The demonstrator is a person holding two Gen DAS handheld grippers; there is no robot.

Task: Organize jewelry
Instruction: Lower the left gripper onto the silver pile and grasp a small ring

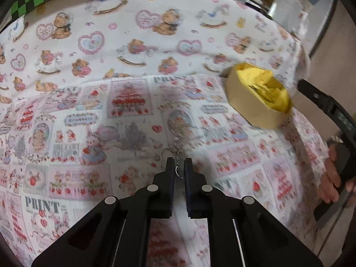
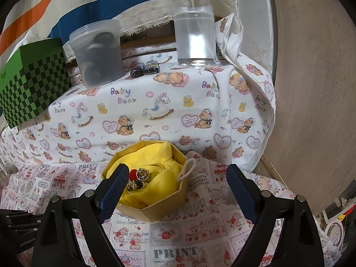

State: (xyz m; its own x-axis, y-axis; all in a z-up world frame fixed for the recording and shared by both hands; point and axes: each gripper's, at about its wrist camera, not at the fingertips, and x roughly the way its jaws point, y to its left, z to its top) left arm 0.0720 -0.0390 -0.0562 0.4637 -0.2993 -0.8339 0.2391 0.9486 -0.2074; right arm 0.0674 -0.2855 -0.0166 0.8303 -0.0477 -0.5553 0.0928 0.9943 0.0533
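- Two grippers: left gripper (image 1: 178,166) pinches a thin silver chain (image 1: 172,150).
- Right gripper (image 2: 178,178) spread wide before the gold octagonal box (image 2: 155,209) holding rings (image 2: 139,179).

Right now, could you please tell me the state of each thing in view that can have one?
Left gripper: nearly shut, pinching a thin silver chain.
Right gripper: open, empty, in front of the box.
Gold box: lid off, lined with yellow cloth, jewelry inside.
Spray bottle: upright, capped, mostly full of clear liquid.
Plastic tub: upright, lid on, dark rings inside.
Green checkered box: closed.
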